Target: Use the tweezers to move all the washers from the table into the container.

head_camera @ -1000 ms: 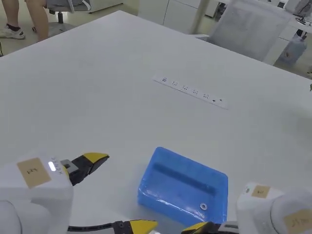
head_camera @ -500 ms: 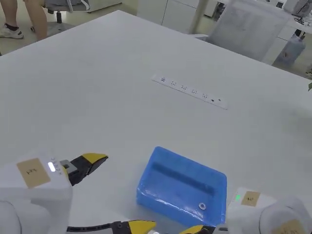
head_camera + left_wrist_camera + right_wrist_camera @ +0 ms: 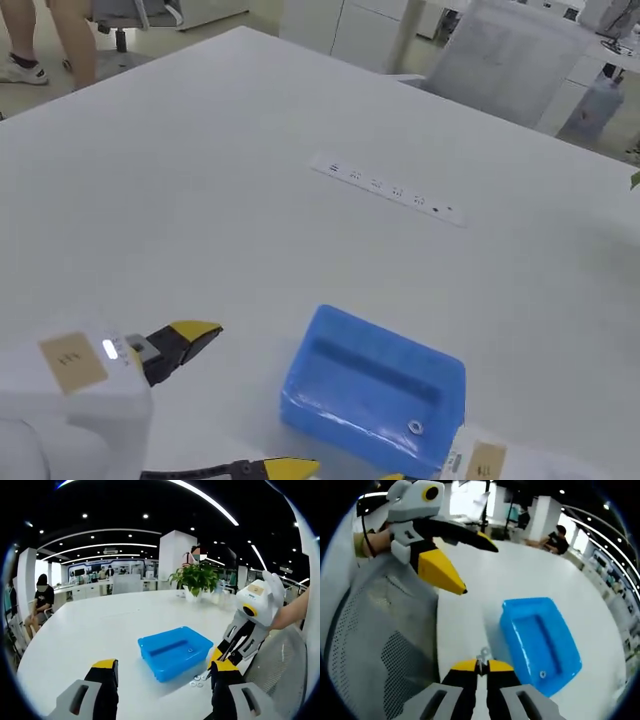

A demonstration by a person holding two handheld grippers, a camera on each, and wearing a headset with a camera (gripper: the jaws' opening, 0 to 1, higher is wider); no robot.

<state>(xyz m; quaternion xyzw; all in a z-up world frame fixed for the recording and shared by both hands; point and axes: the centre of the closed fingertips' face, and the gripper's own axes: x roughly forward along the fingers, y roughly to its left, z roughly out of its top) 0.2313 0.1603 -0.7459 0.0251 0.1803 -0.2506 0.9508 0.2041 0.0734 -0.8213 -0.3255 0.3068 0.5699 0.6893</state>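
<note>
The blue container (image 3: 375, 388) sits at the near edge of the white table (image 3: 250, 210) with one washer (image 3: 414, 428) in it. My left gripper (image 3: 258, 398) stands open just left of it, nothing between its yellow-tipped jaws. In the left gripper view (image 3: 165, 680) a small cluster of washers (image 3: 197, 681) lies on the table in front of the container (image 3: 175, 650), and the right gripper (image 3: 216, 656) points down beside them. My right gripper (image 3: 481, 665) is shut on a thin metal piece, seemingly the tweezers (image 3: 483, 654), left of the container (image 3: 540, 645).
A flush power strip (image 3: 390, 190) is set in the middle of the table. A mesh office chair (image 3: 385, 645) is close by the table's near edge. More chairs and a person's legs (image 3: 60, 40) are beyond the far side.
The right gripper has sunk toward the bottom edge of the head view, so less of it shows. The left gripper and the container have stayed put.
</note>
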